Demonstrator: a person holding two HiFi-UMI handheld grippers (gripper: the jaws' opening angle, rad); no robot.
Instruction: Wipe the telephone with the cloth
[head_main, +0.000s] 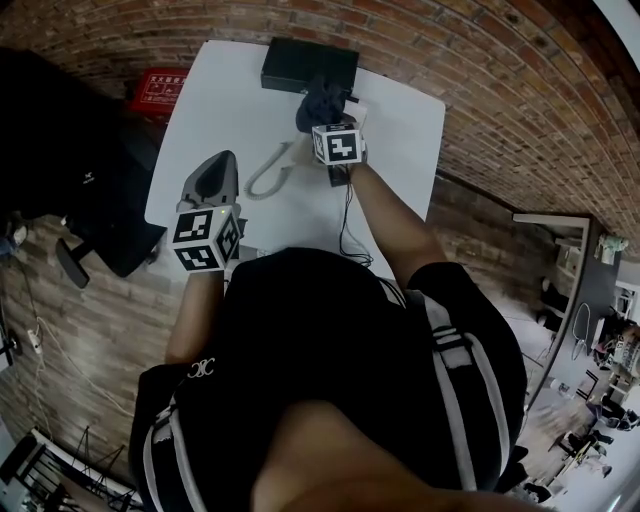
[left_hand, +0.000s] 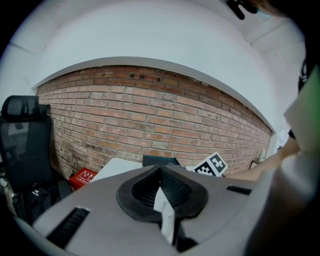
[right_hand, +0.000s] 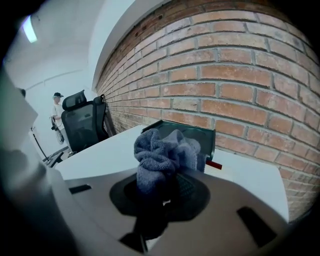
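Note:
The black telephone (head_main: 310, 65) sits at the far edge of the white table (head_main: 410, 120), against the brick wall; it also shows as the telephone (right_hand: 192, 136) and the telephone (left_hand: 159, 160). My right gripper (head_main: 326, 116) is shut on a bunched blue-grey cloth (head_main: 322, 98) just in front of it. In the right gripper view the cloth (right_hand: 161, 152) stands up out of that gripper (right_hand: 162, 186). My left gripper (head_main: 226, 160) hovers over the table's left side, its jaws together (left_hand: 161, 174) with only a thin white sliver between them. A white curved piece (head_main: 268, 172), handset or cord, lies between the grippers.
A black office chair (head_main: 90, 190) stands left of the table, and a red box (head_main: 160, 87) lies on the floor by the wall. A thin black cable (head_main: 348, 225) runs across the table towards me. A person (right_hand: 57, 107) stands far off.

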